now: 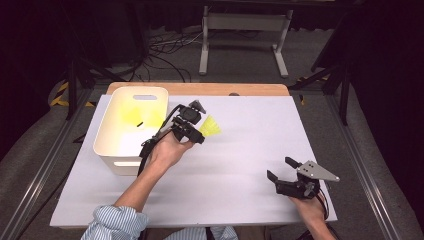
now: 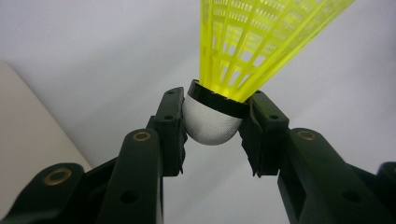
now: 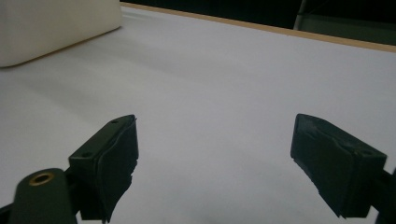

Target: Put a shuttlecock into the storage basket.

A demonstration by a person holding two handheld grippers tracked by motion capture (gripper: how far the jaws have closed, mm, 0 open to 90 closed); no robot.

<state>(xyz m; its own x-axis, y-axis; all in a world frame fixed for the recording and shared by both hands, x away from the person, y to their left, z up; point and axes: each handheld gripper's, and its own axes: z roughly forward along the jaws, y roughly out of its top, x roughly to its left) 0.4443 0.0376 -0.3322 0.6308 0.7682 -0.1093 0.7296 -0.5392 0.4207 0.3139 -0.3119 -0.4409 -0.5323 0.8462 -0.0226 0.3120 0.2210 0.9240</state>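
Observation:
A yellow shuttlecock with a white cork head is clamped by that head between the pads of my left gripper, its net skirt pointing away. In the high view the left gripper hovers just right of the cream bin, with the yellow shuttlecock sticking out to the right. Several yellow shuttlecocks lie inside the bin. My right gripper rests near the table's front right, jaws wide apart over bare white surface; in its own view the right gripper has nothing between its fingers.
A white sheet covers the table, whose wooden edge shows at the back. The bin's corner appears far left in the right gripper view. Cables and a white stand lie on the floor beyond.

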